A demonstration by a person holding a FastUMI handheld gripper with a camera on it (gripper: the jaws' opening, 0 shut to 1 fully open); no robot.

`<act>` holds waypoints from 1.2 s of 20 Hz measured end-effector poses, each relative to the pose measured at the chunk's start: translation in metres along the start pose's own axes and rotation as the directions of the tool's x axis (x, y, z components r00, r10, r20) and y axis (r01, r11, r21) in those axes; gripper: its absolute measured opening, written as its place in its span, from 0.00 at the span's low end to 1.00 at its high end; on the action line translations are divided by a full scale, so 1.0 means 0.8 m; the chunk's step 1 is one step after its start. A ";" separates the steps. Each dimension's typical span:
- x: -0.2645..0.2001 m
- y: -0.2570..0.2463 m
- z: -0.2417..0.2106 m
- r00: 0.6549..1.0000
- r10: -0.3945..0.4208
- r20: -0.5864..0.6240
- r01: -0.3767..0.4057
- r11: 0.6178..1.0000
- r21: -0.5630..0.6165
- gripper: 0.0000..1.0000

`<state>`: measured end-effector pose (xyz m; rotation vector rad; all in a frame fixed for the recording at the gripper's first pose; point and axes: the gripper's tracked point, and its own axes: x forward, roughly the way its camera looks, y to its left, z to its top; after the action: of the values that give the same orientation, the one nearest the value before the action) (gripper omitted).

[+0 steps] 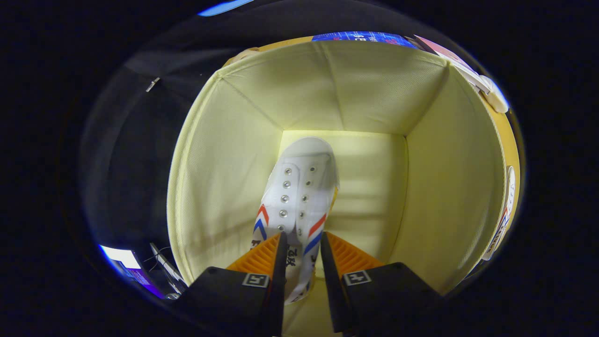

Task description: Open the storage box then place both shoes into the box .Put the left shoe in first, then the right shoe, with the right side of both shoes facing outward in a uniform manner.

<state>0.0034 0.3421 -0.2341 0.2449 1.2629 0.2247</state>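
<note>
Hand-held gripper (302, 243) is clamped on the white shoe (299, 196): both fingers press the heel end from either side w/ only the shoe's width between them, shoe hanging toe-down ahead of the fingers. It's inside the open storage box (210, 178), pale yellow fabric lining, toe near or maybe touching the box floor (369, 187), can't tell which. Shoe sits toward the left wall of the box, w/ bare floor to its right, presumably room for shoe no. 2. Eyelets and red/blue stripes face the camera; which shoe this is (L or R) I can't confirm from here, prob the first one since no other shoe lies in the box. Risks, as I judge them: (1) grip is on soft canvas at the heel, so the upper may squash and the shoe slip or twist as it goes down, ending w/ the wrong side facing out. (2) Letting go while it's toe-down means it tips over whichever way it likes, maybe across the middle of the floor, blocking the second shoe's spot. (3) Box walls look like soft fabric; pushing the shoe or fingers against the left wall could dent it or shove the whole box. (4) Fingers opening wide low in the box could snag the lining. Safer: lay it on its side along the left wall before releasing.
</note>
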 end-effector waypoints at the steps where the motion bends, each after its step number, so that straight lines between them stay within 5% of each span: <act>1: -0.012 -0.001 0.000 1.000 0.000 0.010 0.000 1.000 -0.015 0.53; 2: -0.019 0.006 -0.002 0.999 0.031 0.016 -0.030 0.999 -0.031 0.73; 4: -0.051 0.024 -0.006 0.993 0.115 0.030 -0.113 0.992 -0.048 0.99; 9: -0.161 0.018 0.017 0.955 0.249 0.160 -0.239 0.968 -0.079 0.99; 13: -0.239 -0.040 0.037 0.920 0.281 0.273 -0.254 0.958 -0.130 0.99; 24: -0.268 -0.352 0.015 0.909 0.009 0.416 0.004 1.000 -0.031 0.99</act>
<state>-0.0381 0.0089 -0.1215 0.2523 0.8335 0.1823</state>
